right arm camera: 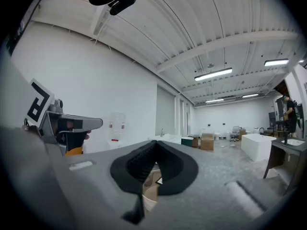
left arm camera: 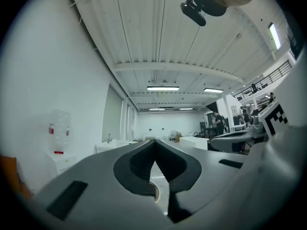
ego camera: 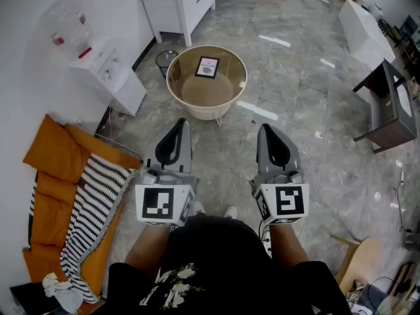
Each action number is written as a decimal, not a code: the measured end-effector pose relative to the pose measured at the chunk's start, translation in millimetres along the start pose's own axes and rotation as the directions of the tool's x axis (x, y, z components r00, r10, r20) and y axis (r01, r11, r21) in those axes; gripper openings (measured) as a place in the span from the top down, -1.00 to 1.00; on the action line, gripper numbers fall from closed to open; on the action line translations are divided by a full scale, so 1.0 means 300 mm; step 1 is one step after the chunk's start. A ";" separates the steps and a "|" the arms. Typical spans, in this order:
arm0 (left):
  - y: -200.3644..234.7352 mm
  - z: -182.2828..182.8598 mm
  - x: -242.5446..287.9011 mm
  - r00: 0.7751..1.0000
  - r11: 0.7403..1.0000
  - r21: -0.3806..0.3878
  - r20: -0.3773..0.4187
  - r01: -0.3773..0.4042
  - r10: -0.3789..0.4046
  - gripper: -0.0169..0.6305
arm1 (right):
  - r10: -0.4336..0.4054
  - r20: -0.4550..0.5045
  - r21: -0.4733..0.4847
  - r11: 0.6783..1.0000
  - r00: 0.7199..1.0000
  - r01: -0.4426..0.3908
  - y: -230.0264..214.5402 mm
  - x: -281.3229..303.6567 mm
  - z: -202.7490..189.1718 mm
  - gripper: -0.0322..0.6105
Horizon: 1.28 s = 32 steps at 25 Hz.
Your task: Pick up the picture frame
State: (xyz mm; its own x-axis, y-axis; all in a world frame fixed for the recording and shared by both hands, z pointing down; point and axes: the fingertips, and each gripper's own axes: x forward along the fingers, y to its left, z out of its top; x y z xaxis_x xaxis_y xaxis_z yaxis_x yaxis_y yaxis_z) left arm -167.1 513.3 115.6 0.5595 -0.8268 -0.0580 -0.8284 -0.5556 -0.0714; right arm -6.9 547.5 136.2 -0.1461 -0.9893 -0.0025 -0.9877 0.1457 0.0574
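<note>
1. At waist height in front of the person, the left hand-held gripper (ego camera: 180, 126) and the right hand-held gripper (ego camera: 264, 131) each have their jaws pressed together, with nothing between them.
2. Both point level and forward, side by side and a little apart, with the marker cubes nearest the body.
3. Well ahead of the tips, the picture frame (ego camera: 207, 67) lies flat in the round beige tub (ego camera: 197, 107) on the floor, near the far rim. I cannot tell whether it rests on a clear top or lower inside.
4. To do the approach well, I would step closer, tip one gripper downward and spread its jaws before arriving.
5. A flat frame likely needs a jaw slipped under one edge, and the other gripper could steady it.
</note>
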 end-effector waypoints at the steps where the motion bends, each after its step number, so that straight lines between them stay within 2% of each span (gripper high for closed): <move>1: -0.004 -0.003 -0.002 1.000 1.000 -0.004 -0.003 -0.002 0.002 0.91 | 0.000 0.001 -0.001 1.000 1.000 0.000 -0.002 -0.004 0.000 0.92; 9: -0.025 0.001 -0.015 1.000 1.000 -0.011 -0.002 -0.012 0.012 0.91 | 0.038 0.038 0.027 0.999 0.999 -0.039 -0.002 -0.033 0.019 0.92; 17: -0.045 0.005 -0.035 1.000 1.000 -0.010 0.001 -0.025 0.025 0.91 | 0.052 0.035 0.007 0.999 0.998 -0.052 -0.006 -0.053 0.020 0.91; 32: -0.167 -0.012 -0.077 0.997 0.997 -0.026 -0.013 -0.070 0.070 0.91 | 0.108 0.016 0.025 0.994 0.994 -0.108 -0.088 -0.144 -0.021 0.91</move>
State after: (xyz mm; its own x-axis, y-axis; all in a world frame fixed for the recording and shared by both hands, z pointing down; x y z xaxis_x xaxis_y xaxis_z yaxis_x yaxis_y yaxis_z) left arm -138.7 559.9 124.0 0.4997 -0.8648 -0.0496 -0.8661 -0.4981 -0.0417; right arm 25.9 586.2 141.2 -0.2527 -0.9675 -0.0123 -0.9671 0.2522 0.0328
